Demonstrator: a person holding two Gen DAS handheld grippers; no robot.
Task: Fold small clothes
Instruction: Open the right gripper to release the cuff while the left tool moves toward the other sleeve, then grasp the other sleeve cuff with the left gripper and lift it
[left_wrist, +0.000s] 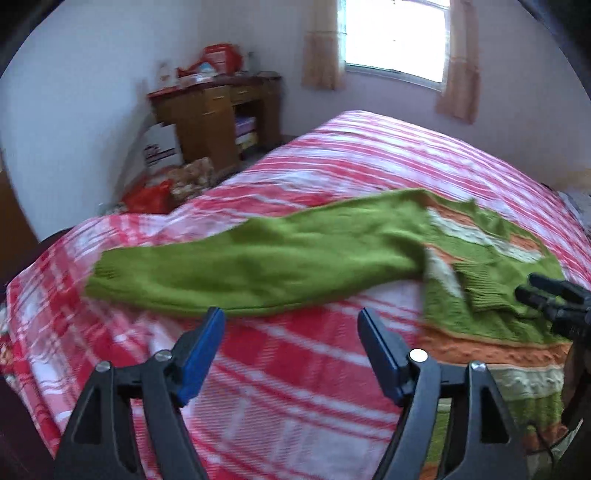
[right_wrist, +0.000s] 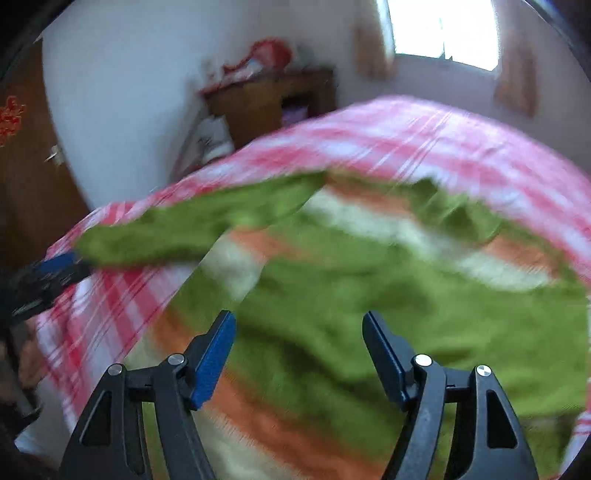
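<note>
A green knit sweater with orange and white stripes lies on the bed. One sleeve stretches out to the left, and its body is at the right. My left gripper hovers open just short of that sleeve, with only bed cover between its blue pads. My right gripper stands open above the sweater's body, holding nothing; that view is blurred. Its dark fingers show at the right edge of the left wrist view, by a ribbed cuff. The left gripper appears at the sleeve's end in the right wrist view.
The bed has a red and white plaid cover. Beyond its far left corner stand a wooden desk with clutter on top, a white box and a red bag. A curtained window is behind. A brown door is at left.
</note>
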